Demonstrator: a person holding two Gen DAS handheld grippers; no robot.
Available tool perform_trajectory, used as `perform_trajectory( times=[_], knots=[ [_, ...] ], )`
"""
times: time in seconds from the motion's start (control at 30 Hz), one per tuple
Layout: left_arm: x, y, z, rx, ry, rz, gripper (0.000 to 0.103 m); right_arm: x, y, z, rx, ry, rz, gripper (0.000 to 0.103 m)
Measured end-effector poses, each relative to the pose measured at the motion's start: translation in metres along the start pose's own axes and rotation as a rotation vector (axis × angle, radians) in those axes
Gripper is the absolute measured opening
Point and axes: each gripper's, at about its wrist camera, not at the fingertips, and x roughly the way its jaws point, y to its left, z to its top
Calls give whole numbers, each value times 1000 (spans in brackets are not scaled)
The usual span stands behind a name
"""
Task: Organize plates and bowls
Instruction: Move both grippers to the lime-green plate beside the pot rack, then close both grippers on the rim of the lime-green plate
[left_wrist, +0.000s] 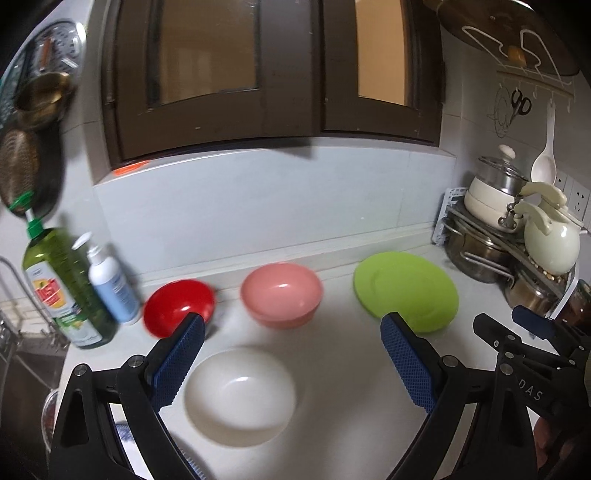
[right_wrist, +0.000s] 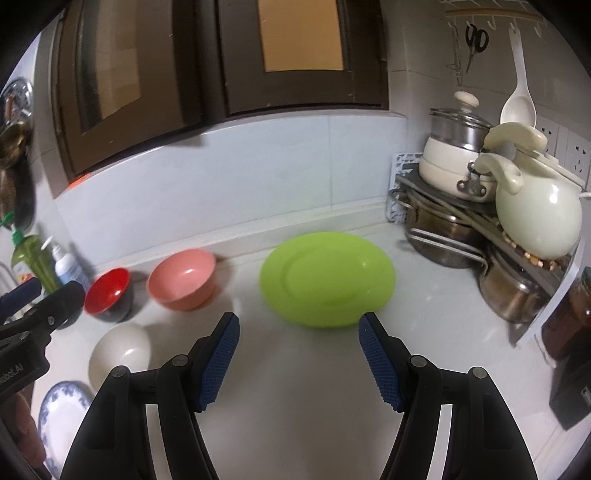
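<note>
Left gripper (left_wrist: 291, 354) and right gripper (right_wrist: 299, 354): jaws apart, empty. White bowl (left_wrist: 240, 393) sits lower centre; green plate (right_wrist: 327, 278) centre. Both probably light, rigid, slick plastic; grip the rim.

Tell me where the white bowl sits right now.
In the left wrist view the white bowl sits on the counter between the open left tongs, in front of the pink bowl and red bowl.

claw (right_wrist: 298, 356) | black frame | blue knurled pads (right_wrist: 218, 363) | silver screws
</note>
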Motion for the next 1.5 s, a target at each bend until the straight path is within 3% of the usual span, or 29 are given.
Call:
perform_trajectory(
  times=[0.4, 0.9, 1.5],
  knots=[
    [66, -55, 39, 55, 26, -46, 103, 49, -49, 33, 38, 12, -56, 68],
    [160, -109, 50, 115, 76, -56, 102, 130, -102, 39, 117, 76, -122, 68],
    [272, -147, 20, 193, 276, -48, 83, 200, -128, 25, 159, 199, -158, 67]
  ],
)
